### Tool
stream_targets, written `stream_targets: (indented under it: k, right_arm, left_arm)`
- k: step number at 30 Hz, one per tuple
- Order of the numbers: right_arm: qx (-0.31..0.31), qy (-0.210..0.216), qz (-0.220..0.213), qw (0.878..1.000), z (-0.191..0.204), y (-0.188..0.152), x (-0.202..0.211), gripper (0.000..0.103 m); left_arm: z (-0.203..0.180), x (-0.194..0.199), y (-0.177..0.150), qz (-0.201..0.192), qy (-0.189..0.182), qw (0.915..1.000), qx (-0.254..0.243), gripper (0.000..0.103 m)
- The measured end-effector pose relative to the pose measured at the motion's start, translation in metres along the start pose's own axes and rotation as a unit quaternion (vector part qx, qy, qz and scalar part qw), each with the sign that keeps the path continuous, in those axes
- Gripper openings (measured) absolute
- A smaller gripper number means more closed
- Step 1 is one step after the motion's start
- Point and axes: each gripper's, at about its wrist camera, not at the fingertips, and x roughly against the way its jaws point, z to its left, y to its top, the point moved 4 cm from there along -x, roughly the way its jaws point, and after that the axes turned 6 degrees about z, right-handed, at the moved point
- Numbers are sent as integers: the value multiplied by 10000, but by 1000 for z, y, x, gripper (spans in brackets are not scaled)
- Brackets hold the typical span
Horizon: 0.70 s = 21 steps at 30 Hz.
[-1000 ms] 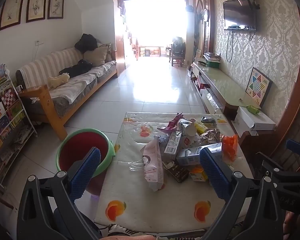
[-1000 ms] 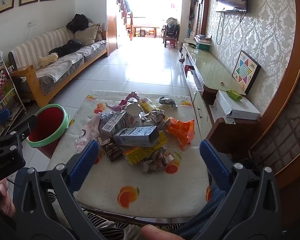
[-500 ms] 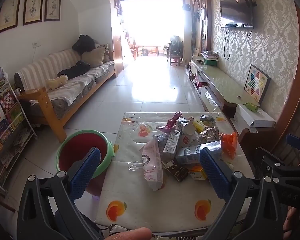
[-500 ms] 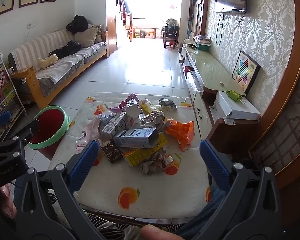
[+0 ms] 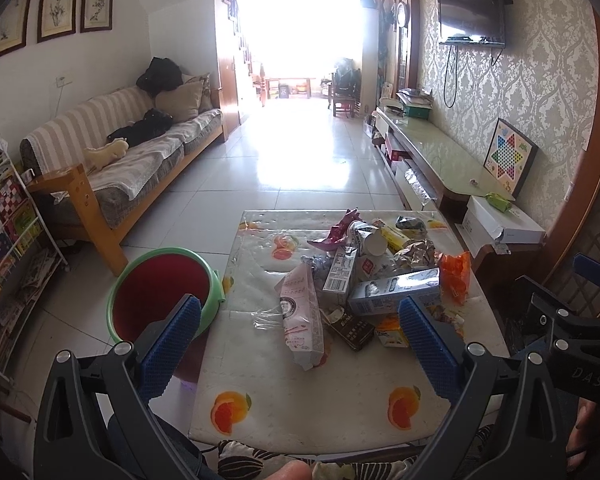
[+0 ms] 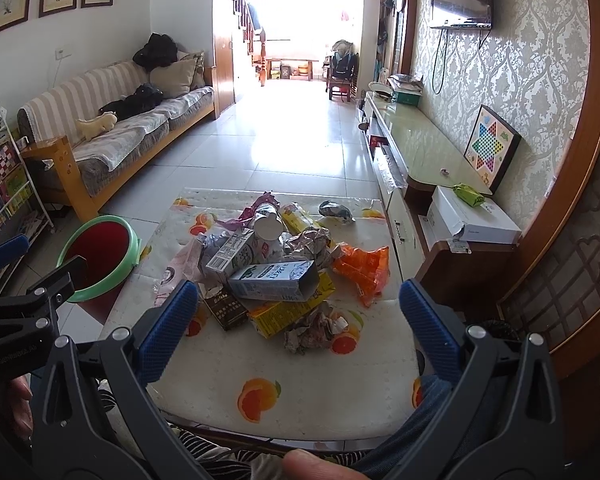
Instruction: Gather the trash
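**A:** Both of your tools are spread wide and carrying nothing: the left hand-held gripper (image 5: 298,344) hangs over the near part of the table (image 5: 300,412), the right hand-held gripper (image 6: 300,328) just short of the trash pile (image 6: 276,264). Everything is heaped mid-table; the red bin with the green rim (image 5: 160,292) stands on the floor, touching or just beside the table's left edge.

**B:** So what can bite you?

**A:** The heap itself. The grey-blue milk carton (image 6: 274,278) lies across the yellow box (image 6: 288,312) and against the smaller carton (image 6: 230,252). Pull it carelessly and you'll likely drag its neighbours off the table.

**B:** And the soft stuff?

**A:** The pink-and-white snack bag (image 5: 302,320) and the orange wrapper (image 6: 364,270) are limp. Pinch a corner and they may slide out mid-carry, short of the bin.

**B:** The paper cup (image 6: 269,222)?

**A:** It lies on its side, so a nudge could roll it. I can't tell whether there's liquid inside, so treat it as if it might spill.
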Motion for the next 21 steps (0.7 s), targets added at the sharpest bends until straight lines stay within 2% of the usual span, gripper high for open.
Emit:
stream_targets:
  k: [3,9,15,19,21]
  right_arm:
    - [2,-7,0,10000,1,1,0,100]
    - [17,-3,-16,10000,1,2,3,100]
    - [7,4,-8,10000,1,2,2,100]
    - [5,15,-7,10000,0,2,2,100]
    - [5,23,-19,10000,0,2,2,100]
  left_arm:
    - [0,3,1,-68,119,9999,-38,95]
    - [0,8,3,-198,120,9997,-42,95]
    - [17,13,8,-360,-139,9985,392,95]
    - [13,10,7,-253,-9,9994,244,95]
    - [10,11,7,-240,-82,9995,191,95]
